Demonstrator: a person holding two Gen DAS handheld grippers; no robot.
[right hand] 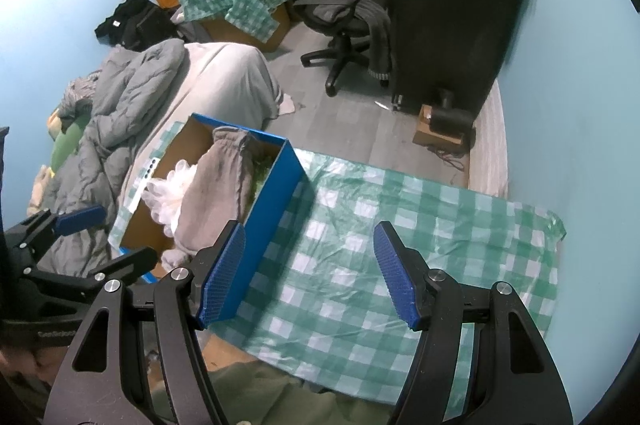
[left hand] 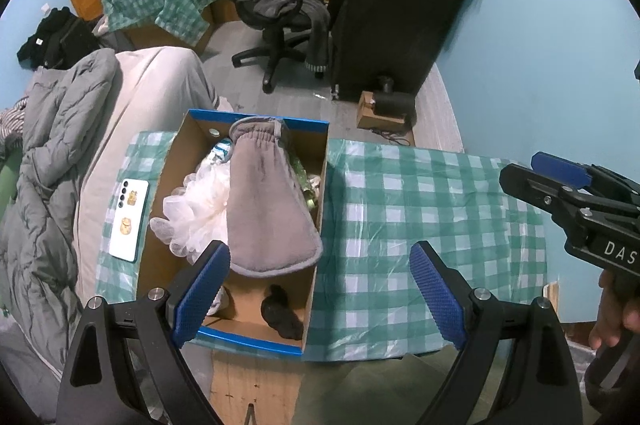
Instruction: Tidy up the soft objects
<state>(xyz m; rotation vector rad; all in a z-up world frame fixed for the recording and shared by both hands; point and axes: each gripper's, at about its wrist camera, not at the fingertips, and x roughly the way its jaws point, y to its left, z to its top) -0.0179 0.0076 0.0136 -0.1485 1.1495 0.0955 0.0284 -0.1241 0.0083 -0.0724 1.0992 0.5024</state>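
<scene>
Grey mitt lies lengthwise in the cardboard box, cuff at the far end. Left gripper, jaws apart and empty, hangs over the box's near end; right gripper, also apart, is beside the box.

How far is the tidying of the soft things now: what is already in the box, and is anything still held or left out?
Done: the grey mitt, the white mesh sponge and a dark item lie inside the blue cardboard box. In hand: nothing; the left gripper and the right gripper are both open and empty. Left: no soft thing shows on the checked cloth; only a white phone lies beside the box.
</scene>
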